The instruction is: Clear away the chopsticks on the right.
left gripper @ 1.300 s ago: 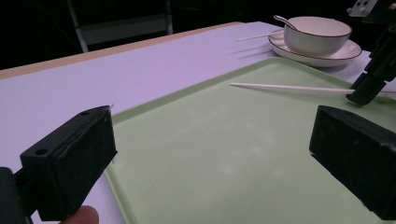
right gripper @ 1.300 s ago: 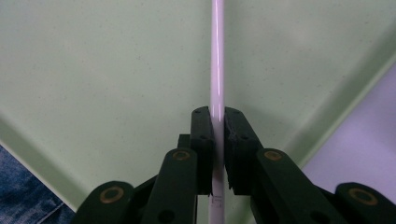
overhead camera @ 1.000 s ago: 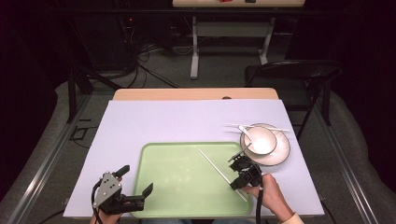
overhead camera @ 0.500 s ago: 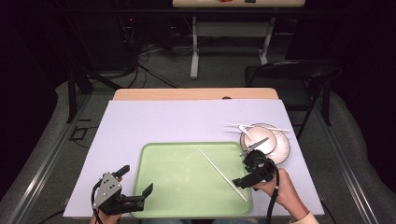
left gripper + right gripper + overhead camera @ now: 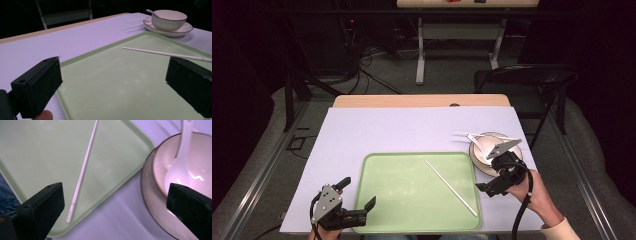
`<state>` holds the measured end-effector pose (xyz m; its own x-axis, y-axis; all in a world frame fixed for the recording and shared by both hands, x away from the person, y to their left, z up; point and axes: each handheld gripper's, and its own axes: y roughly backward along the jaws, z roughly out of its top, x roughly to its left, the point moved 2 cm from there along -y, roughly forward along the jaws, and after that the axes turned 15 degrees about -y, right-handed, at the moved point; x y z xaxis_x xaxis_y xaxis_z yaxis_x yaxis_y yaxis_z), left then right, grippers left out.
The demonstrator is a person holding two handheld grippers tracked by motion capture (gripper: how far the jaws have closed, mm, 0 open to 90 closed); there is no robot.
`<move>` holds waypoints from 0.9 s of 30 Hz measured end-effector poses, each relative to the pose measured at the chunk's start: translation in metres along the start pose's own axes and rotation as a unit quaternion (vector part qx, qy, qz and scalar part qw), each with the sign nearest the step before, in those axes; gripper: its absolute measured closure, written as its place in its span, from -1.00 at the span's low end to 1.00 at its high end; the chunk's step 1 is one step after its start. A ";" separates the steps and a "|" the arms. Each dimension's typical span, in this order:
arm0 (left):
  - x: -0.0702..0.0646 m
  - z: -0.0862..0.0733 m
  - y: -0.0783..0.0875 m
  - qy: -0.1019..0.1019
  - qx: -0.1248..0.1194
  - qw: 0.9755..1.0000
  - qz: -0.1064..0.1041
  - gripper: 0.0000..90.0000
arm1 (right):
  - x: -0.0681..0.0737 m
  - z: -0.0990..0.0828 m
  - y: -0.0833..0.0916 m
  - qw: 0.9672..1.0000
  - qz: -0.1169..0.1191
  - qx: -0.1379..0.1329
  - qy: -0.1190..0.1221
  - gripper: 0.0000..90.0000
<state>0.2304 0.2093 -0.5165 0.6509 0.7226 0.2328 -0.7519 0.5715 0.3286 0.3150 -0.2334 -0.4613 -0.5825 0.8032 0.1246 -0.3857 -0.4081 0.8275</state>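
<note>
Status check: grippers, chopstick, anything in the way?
Both grippers open: left, right just opened, empty. Chopstick flat on tray. Nothing in the way.

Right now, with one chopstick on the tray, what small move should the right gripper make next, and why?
Probably swing the right gripper, open and empty, toward the second chopstick beside the plate. One chopstick already lies on the green tray, so its mate seems next.
</note>
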 end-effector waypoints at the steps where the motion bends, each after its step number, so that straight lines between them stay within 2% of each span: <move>1: 0.000 0.000 0.000 0.000 0.000 1.000 0.000 -0.99 | 0.000 0.000 0.000 1.000 0.000 0.000 0.000 -1.00; 5: 0.000 0.000 0.000 -0.001 -0.003 1.000 0.003 -0.99 | 0.000 0.000 0.000 1.000 0.000 0.000 0.000 -1.00; 6: 0.000 0.000 0.000 -0.001 -0.003 1.000 0.003 -0.99 | -0.023 0.010 0.019 1.000 -0.023 -0.014 0.013 -1.00; 7: 0.000 0.000 0.000 -0.001 -0.001 1.000 0.002 -0.99 | -0.023 0.010 0.019 1.000 -0.023 -0.014 0.013 -1.00; 8: 0.000 0.000 -0.001 -0.001 -0.001 1.000 0.000 -0.99 | -0.033 0.015 0.027 1.000 -0.019 -0.017 0.015 -1.00; 10: 0.000 0.000 -0.001 -0.001 -0.001 1.000 -0.001 -0.99 | -0.039 0.019 0.032 0.999 -0.030 -0.015 0.026 -1.00; 14: 0.000 0.000 -0.001 -0.001 -0.001 1.000 -0.001 -0.99 | -0.052 0.030 0.040 0.999 -0.036 -0.016 0.037 -1.00; 15: 0.000 0.000 -0.001 -0.001 -0.001 1.000 -0.001 -0.99 | -0.060 0.036 0.043 0.998 -0.048 -0.011 0.037 -1.00; 18: 0.000 0.000 -0.001 0.000 0.000 1.000 -0.001 -0.99 | -0.069 0.042 0.045 0.998 -0.048 -0.009 0.041 -1.00; 19: 0.000 0.000 -0.001 -0.001 0.000 1.000 -0.001 -0.99 | -0.079 0.047 0.045 0.998 -0.050 -0.003 0.046 -1.00; 21: 0.000 0.000 -0.001 -0.001 0.000 1.000 -0.002 -0.99 | -0.082 0.049 0.045 0.998 -0.051 0.000 0.044 -1.00; 23: 0.000 0.000 -0.001 -0.001 0.000 1.000 -0.002 -0.99 | -0.092 0.055 0.044 0.997 -0.060 0.007 0.047 -1.00; 24: 0.000 0.000 -0.001 -0.001 0.000 1.000 -0.002 -0.99 | -0.100 0.060 0.044 0.997 -0.064 0.014 0.040 -1.00; 26: 0.000 0.000 -0.001 -0.001 0.000 1.000 -0.001 -0.99 | -0.104 0.063 0.044 0.997 -0.066 0.015 0.043 -1.00; 27: 0.000 0.000 -0.001 -0.001 0.000 1.000 -0.002 -0.99 | -0.111 0.068 0.043 0.997 -0.066 0.021 0.042 -1.00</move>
<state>0.2313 0.2085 -0.5167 0.6534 0.7200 0.2337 -0.7499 0.5735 0.3299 0.4121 -0.3109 -0.4023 -0.5868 0.8091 -0.0311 -0.4328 -0.2810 0.8566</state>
